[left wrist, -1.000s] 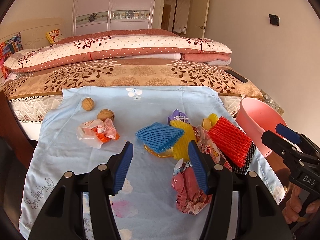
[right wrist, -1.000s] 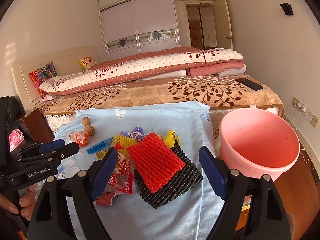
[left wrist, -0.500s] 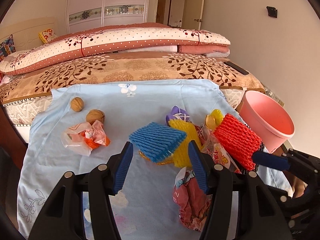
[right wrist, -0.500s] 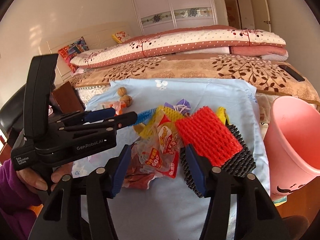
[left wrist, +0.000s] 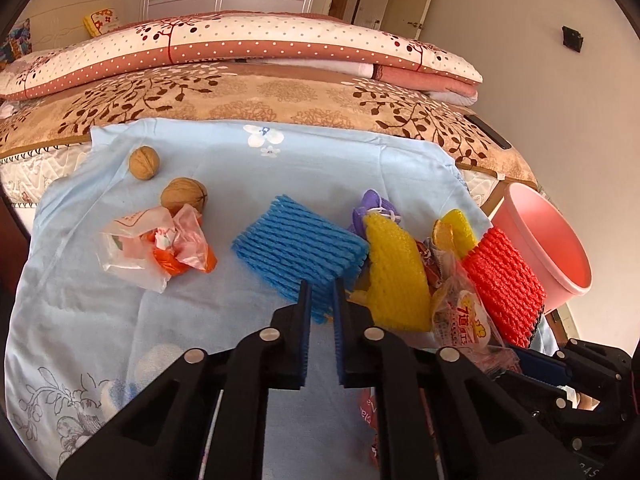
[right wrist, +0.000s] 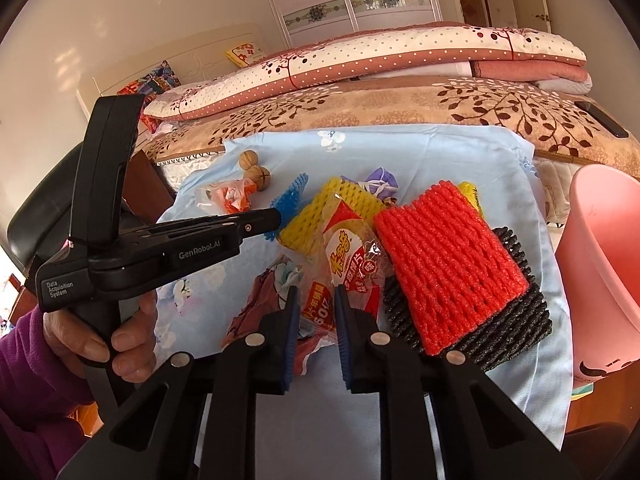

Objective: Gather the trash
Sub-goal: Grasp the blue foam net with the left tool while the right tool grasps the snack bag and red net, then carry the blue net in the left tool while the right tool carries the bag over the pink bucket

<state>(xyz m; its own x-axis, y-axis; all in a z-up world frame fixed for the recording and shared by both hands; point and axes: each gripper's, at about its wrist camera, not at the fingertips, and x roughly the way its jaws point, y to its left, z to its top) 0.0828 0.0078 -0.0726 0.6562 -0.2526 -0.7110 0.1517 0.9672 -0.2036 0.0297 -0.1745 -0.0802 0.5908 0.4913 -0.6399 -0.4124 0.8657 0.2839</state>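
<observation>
Trash lies scattered on a pale blue cloth point(left wrist: 208, 320) spread over the foot of a bed. The left gripper point(left wrist: 319, 312) has its jaws drawn close on the near edge of a blue foam net point(left wrist: 298, 246), pinching it between the pads; the right wrist view shows its tip meeting the net's edge side-on. The right gripper point(right wrist: 316, 308) is clamped on a clear snack wrapper point(right wrist: 346, 260) printed in red and yellow, whose lower end passes between the two blue pads. Beneath the wrapper sits a crumpled dark red bag point(right wrist: 256, 308).

Just right of the blue net lies a yellow foam net point(left wrist: 394, 276), touching it, with a purple scrap point(left wrist: 370, 206) behind. A red foam net point(right wrist: 444, 260) rests on top of a black foam net point(right wrist: 516, 320) at the cloth's right side, and a second yellow piece point(left wrist: 460, 226) shows behind the red one. To the left, a crumpled white-and-orange plastic bag point(left wrist: 156, 250) lies just beside a walnut point(left wrist: 185, 196); a second walnut point(left wrist: 143, 163) sits a little farther back.

A pink bucket point(right wrist: 600, 248) stands on the floor just off the cloth's right edge, open side up. A dark phone point(right wrist: 604, 119) lies on the brown leaf-patterned bedspread point(left wrist: 280, 96) beyond.
</observation>
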